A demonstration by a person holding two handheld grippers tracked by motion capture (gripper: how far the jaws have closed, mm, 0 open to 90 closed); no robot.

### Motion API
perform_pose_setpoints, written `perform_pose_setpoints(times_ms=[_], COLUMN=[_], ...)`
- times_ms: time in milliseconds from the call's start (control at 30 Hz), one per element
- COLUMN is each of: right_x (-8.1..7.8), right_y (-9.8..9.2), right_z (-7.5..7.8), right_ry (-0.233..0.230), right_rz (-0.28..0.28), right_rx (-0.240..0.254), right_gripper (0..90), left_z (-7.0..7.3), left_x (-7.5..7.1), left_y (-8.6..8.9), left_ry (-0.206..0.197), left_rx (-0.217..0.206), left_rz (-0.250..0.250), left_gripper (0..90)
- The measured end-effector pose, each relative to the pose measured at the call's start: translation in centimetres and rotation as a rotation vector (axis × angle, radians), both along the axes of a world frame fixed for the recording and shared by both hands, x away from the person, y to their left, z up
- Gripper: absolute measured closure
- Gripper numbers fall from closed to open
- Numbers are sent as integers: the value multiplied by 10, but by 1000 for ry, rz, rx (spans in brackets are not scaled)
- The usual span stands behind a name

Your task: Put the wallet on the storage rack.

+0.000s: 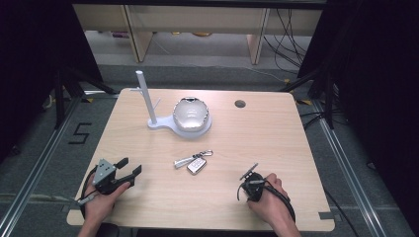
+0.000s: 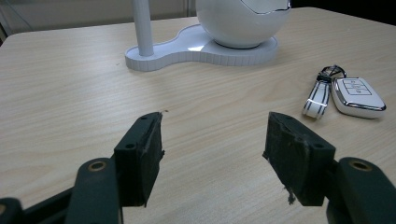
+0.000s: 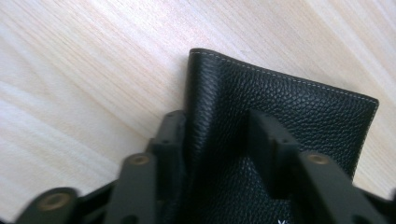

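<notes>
A black leather wallet lies near the table's right front edge, with the right gripper clamped on a raised fold of it. The left gripper rests released at front left. Between them lies a car key fob with strap; a white lamp stand with a rounded shade sits farther back.

Even overhead light, dark surroundings, glare on the white dome.

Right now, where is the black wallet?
The black wallet is at the table's near right, between the jaws of the right gripper, to the right of the car key in the high view.
</notes>
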State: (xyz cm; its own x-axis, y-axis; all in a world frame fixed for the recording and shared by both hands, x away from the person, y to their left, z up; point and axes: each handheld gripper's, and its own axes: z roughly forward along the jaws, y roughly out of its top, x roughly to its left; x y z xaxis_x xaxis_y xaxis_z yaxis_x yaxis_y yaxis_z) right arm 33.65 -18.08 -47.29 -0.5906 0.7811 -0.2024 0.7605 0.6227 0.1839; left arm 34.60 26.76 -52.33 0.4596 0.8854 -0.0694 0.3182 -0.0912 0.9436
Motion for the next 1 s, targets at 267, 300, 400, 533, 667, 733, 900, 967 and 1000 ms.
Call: perform_pose_setpoints(times_ms=[267,300,400,533,667,733,900,967,1000], right_x=[2,3,4,2,0,0,2,3,2], right_y=[-7,-8,-8,-10,-17,-21,-31,-34,-35], right_z=[9,12,18,32,51,61,77,81,82], right_ry=[40,51,60,48,25,15,-18,-14,2], right_rz=[-9,-15,-17,-20,12,21,47,44,29], right_rx=[92,91,84,84,89,98,112,154,169], right_gripper=[767,782,798,808,815,819,824,826,827], left_z=[0,0,0,0,0,0,0,0,0], left_x=[0,0,0,0,0,0,0,0,0], left_y=[0,0,0,0,0,0,0,0,0], left_ry=[2,2,0,1,3,3,1,2,2], left_rx=[2,1,-4,-5,3,2,1,2,2], left_rz=[1,2,4,3,2,3,2,2,1], left_gripper=[358,358,357,357,357,357,357,357,358])
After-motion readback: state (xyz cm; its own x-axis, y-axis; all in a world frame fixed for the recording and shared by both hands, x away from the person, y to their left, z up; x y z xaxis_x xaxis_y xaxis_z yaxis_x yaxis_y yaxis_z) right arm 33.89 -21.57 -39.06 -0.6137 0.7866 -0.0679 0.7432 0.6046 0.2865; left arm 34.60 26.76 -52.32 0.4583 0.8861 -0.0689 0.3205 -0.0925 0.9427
